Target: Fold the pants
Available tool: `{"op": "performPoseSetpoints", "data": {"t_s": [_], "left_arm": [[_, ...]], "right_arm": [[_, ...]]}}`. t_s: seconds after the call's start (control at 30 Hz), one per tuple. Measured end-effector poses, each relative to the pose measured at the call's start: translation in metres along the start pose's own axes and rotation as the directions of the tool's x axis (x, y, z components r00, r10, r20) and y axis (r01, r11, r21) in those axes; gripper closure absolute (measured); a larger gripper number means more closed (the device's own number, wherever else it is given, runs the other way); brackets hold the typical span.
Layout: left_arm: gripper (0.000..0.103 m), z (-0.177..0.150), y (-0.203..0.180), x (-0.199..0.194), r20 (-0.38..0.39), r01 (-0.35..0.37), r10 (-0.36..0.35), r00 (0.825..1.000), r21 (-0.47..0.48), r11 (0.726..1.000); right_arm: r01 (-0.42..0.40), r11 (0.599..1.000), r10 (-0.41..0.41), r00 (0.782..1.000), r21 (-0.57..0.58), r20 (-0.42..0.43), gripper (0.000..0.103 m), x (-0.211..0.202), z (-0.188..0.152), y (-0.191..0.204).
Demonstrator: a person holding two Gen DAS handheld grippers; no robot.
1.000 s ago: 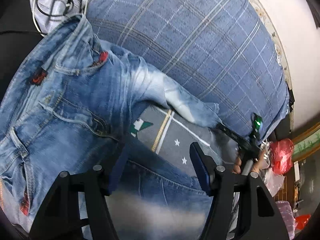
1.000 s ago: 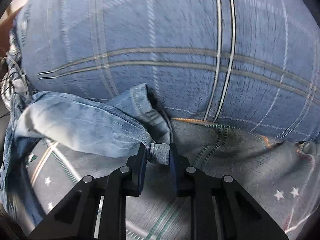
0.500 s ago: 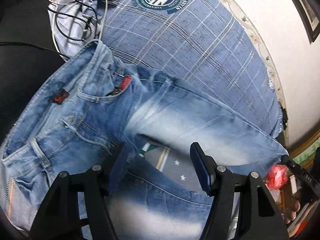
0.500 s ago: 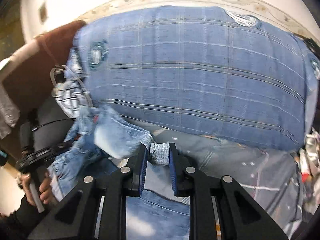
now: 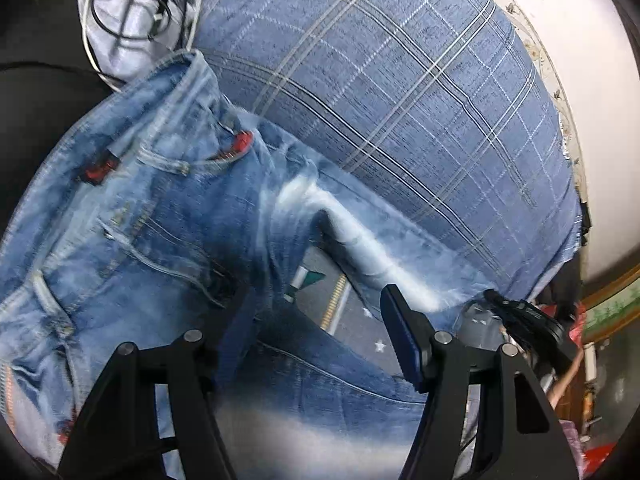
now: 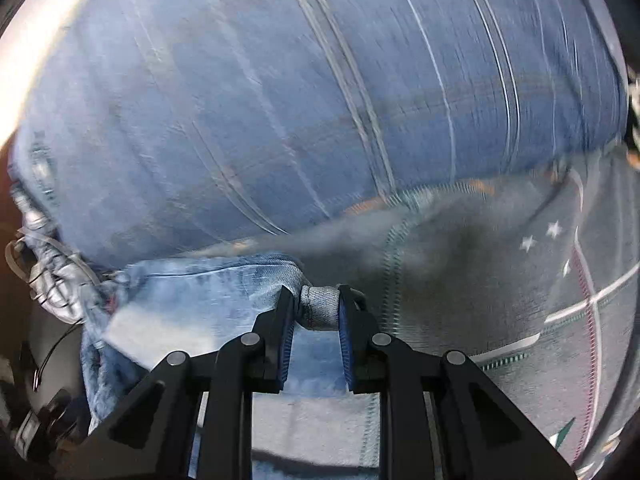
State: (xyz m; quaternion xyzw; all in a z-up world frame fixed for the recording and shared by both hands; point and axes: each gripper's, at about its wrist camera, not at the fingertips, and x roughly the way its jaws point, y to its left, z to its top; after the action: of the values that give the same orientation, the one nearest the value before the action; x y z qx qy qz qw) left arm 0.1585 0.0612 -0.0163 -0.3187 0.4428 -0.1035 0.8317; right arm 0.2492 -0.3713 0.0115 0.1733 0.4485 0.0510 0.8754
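Light blue jeans (image 5: 168,216) with red pocket tabs lie on a grey star-patterned blanket (image 5: 352,320), waist toward the upper left. My left gripper (image 5: 320,340) is open just above the near leg, at the crotch. My right gripper (image 6: 314,312) is shut on the far leg's hem (image 6: 318,306) and holds that leg (image 6: 208,292) stretched out to the left. In the left wrist view the right gripper (image 5: 520,316) shows at the end of the far leg (image 5: 380,260).
A big blue plaid pillow (image 5: 400,92) lies behind the jeans against a white wall (image 5: 592,80); it also shows in the right wrist view (image 6: 320,100). A pale cloth with tangled cables (image 5: 128,12) sits at the upper left. Red bags (image 5: 576,324) are at the far right.
My right gripper has swung down and closer to the bed with the hem in it, and the far leg now lies lower along the pillow. The left gripper has stayed open over the crotch.
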Motion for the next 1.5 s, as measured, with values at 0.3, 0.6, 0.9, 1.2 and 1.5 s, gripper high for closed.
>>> {"op": "performPoseSetpoints", "data": {"t_s": [0.3, 0.6, 0.9, 1.2, 1.5], "left_arm": [[0.027, -0.019, -0.025, -0.025, 0.008, 0.157, -0.158, 0.987, 0.057, 0.986], [0.027, -0.046, -0.049, 0.008, -0.169, 0.215, -0.199, 0.965, 0.077, 0.974], [0.029, -0.026, -0.056, 0.050, -0.200, 0.091, -0.087, 0.976, 0.012, 0.996], [0.101, -0.008, -0.063, 0.056, -0.179, 0.010, -0.007, 0.984, 0.018, 1.000], [0.101, -0.066, -0.002, -0.039, -0.066, 0.049, -0.053, 0.996, -0.075, 0.996]], "right_arm": [[-0.092, 0.960, 0.113, 0.992, -0.263, 0.063, 0.083, -0.108, -0.133, 0.065], [-0.175, 0.964, 0.170, 0.985, -0.198, -0.042, 0.083, -0.075, -0.237, 0.076], [-0.199, 0.948, 0.183, 0.979, -0.250, -0.086, 0.084, -0.070, -0.251, 0.073], [-0.183, 0.972, 0.174, 0.982, -0.149, -0.069, 0.099, -0.071, -0.242, 0.024], [-0.373, 0.896, 0.396, 0.917, 0.242, -0.053, 0.032, -0.062, -0.239, -0.033]]}}
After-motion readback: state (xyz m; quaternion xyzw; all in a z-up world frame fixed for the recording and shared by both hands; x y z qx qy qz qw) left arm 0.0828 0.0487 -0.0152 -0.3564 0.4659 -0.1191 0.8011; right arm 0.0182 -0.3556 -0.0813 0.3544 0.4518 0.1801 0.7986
